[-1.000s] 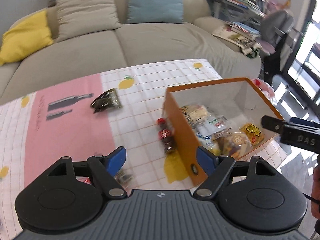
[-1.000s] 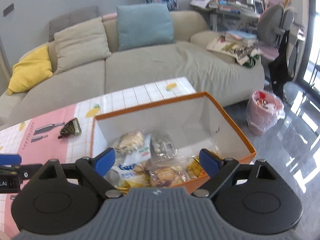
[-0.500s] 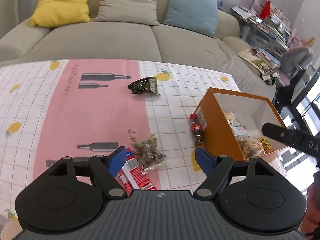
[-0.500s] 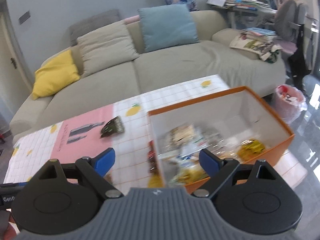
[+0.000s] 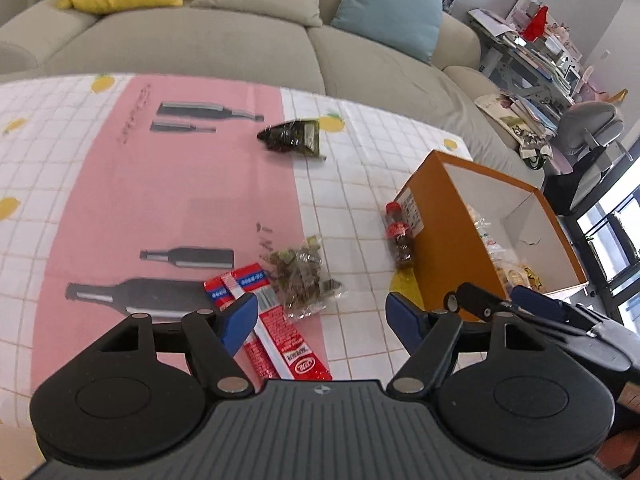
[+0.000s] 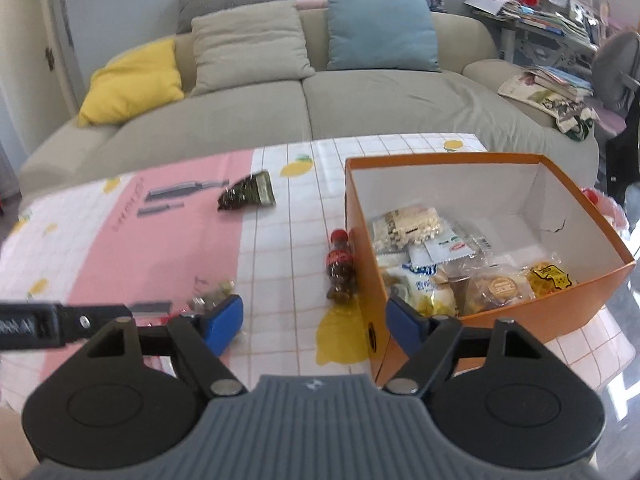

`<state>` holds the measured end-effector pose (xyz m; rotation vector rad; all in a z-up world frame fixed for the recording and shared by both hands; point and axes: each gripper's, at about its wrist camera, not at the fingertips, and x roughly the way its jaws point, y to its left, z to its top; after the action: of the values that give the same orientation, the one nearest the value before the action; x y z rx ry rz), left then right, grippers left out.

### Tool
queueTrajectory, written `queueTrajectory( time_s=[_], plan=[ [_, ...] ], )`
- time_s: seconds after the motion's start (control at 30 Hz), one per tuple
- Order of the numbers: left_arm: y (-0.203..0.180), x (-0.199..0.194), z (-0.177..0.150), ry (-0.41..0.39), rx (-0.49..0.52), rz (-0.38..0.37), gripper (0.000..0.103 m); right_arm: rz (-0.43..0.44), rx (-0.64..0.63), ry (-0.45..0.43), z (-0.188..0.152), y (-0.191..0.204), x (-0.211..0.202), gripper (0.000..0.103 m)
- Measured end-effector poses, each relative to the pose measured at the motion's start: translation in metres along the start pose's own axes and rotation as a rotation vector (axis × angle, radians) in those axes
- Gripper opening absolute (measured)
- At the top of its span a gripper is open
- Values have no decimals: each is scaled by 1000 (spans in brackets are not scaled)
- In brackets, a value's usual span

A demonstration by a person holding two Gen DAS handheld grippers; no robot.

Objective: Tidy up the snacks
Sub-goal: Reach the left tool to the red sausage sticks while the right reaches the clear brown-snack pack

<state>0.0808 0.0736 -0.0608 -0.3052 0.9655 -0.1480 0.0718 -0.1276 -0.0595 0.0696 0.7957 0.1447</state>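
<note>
With nothing between its closing, still-spread jaws, the left gripper (image 5: 320, 316) hangs above the red packet (image 5: 272, 328) and clear bag (image 5: 304, 280), left of the orange box (image 5: 444, 240), and should straddle one packet squarely before pinching.

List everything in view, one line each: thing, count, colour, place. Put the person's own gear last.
box: one, orange outside, white inside, right part of the table, holding wrapped snacks.
cola bottle: one, dark with red cap, lying against the box's left wall.
dark packet: one, dark green, far part of the table.
clear bag: one, see-through with brown-green bits, near edge.
red packet: one, red and white, beside the clear bag.
tablecloth: one, pink and white grid with lemons.
sofa: one, beige, behind the table.
cushions: yellow, beige, blue, on the sofa.
left claw: blue pads, jaws closing, nothing between them.
right claw: blue pads, jaws closing, nothing between them.
</note>
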Motion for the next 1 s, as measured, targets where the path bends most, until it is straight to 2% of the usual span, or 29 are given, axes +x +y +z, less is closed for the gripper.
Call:
queueTrajectory(
  time_s=[0.33,0.63,0.8,1.0],
  plan=[
    [24,43,-11,118,-93,46,83,2,-96,36,-27,9,36,56],
    [43,78,-10,185,-210,126,81,74,-141,60,-30,26,65,54],
    [34,96,-15,194,-167,179,81,69,-148,68,-28,29,79,54],
    [17,108,-13,171,-85,205,89,65,-123,84,-26,20,91,53]
  ],
)
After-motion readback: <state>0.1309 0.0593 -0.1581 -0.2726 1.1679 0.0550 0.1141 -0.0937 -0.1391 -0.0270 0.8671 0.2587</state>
